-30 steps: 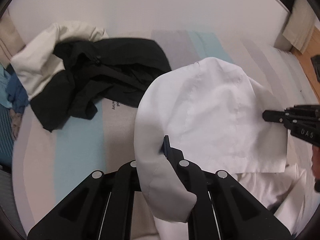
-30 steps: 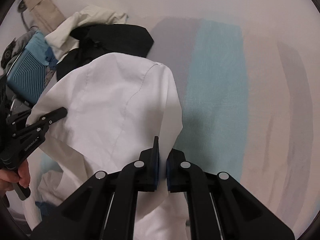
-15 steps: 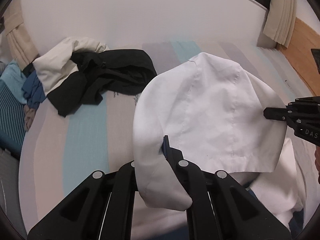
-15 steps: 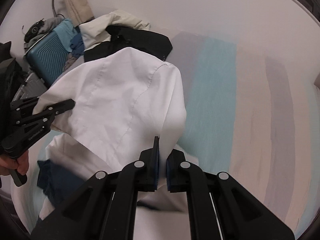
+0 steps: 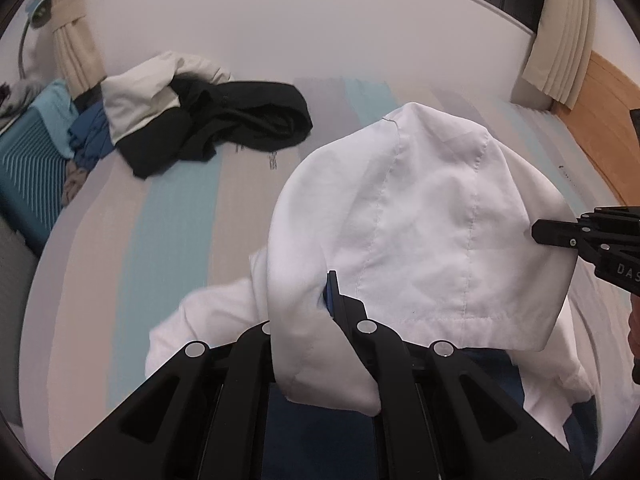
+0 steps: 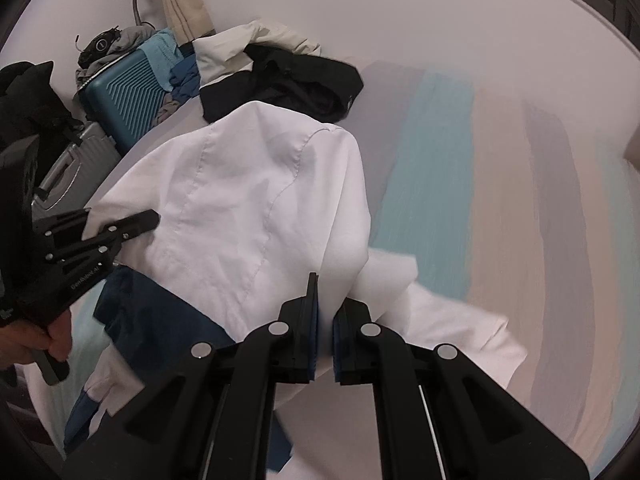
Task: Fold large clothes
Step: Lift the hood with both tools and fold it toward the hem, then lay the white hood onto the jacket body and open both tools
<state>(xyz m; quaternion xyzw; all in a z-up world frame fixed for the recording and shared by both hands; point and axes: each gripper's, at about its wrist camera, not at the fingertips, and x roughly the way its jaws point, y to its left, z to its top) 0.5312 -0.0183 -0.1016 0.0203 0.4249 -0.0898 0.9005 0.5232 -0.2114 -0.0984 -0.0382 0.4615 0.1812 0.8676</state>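
Note:
A large white garment (image 5: 420,232) (image 6: 256,196) with dark blue parts hangs stretched between my two grippers above a striped bed. My left gripper (image 5: 326,300) is shut on one edge of it, and the cloth drapes over its left finger. The left gripper (image 6: 154,218) also shows at the left of the right wrist view, held by a hand. My right gripper (image 6: 325,304) is shut on the opposite edge; it shows in the left wrist view as the right gripper (image 5: 538,232) at the right edge. White sleeves trail down onto the bed.
A heap of black clothes (image 5: 224,128) and cream clothes (image 5: 140,96) lies at the far side of the bed (image 5: 120,220). A teal suitcase (image 6: 124,96) and a grey case (image 6: 68,164) stand beside it. Curtains, a lamp and a wooden headboard (image 5: 604,120) line the wall.
Both grippers have pulled back from the wall with the white garment held between them. More of the bed and the room shows, and the sleeves now trail out below.

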